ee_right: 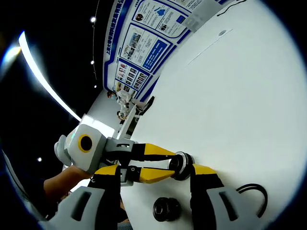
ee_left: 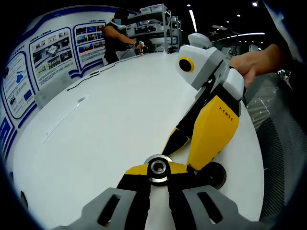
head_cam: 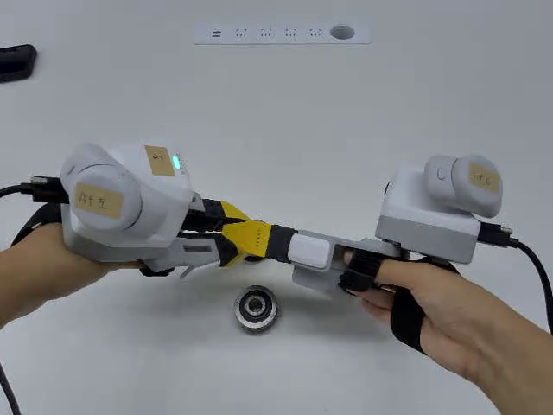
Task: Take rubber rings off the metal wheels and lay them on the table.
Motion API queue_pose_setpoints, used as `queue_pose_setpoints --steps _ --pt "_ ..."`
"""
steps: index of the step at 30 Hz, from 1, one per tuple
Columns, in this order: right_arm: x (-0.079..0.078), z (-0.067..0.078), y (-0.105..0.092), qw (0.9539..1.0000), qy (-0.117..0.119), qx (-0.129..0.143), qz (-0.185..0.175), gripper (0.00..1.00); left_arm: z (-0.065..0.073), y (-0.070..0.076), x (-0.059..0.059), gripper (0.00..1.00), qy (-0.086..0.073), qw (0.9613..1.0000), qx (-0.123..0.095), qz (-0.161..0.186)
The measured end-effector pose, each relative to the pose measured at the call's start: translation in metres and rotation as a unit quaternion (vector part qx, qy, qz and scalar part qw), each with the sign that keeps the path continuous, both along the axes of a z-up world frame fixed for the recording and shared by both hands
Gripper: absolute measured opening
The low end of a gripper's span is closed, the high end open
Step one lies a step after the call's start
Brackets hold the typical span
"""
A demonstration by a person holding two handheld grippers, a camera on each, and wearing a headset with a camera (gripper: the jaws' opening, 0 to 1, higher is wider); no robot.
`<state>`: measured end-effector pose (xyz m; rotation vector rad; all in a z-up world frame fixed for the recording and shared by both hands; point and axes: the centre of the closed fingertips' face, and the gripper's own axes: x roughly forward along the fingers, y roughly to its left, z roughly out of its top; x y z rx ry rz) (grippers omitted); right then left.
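Observation:
My left gripper (ee_left: 159, 181) is shut on a small metal wheel (ee_left: 158, 168), held off the table; the same wheel (ee_right: 180, 165) has a dark rim in the right gripper view. My right gripper (ee_right: 153, 169) stands open, its yellow jaws on either side of the wheel, and one jaw touches the wheel's edge. In the head view the left gripper (head_cam: 226, 233) and right gripper (head_cam: 259, 240) meet tip to tip above the white table (head_cam: 285, 121). A second wheel (head_cam: 256, 309) with a black rubber ring lies on the table just below them. It is also visible as the wheel on the table (ee_right: 167, 209).
A black loop (ee_right: 250, 194), possibly a rubber ring, lies on the table to the right of my right jaw. A white power strip (head_cam: 282, 34) is at the far edge and a dark object (head_cam: 15, 62) at the far left. A person (ee_left: 115, 33) works at the far end.

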<state>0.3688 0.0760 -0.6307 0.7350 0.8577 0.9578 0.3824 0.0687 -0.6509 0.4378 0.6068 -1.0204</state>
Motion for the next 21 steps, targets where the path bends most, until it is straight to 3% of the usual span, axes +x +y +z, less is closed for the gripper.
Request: queue_pose_setpoints --steps 13,21 --pt "-0.0049 -0.0020 0.0032 0.9994 0.006 -0.032 0.006 0.59 -0.0002 0.0002 -0.0004 0.12 -0.001 1.0000 0.002 -0.001" --pt "-0.0004 -0.0019 -0.0004 0.9986 0.041 -0.003 -0.033 0.59 -0.0001 0.0009 -0.0003 0.12 -0.001 1.0000 -0.003 0.005"
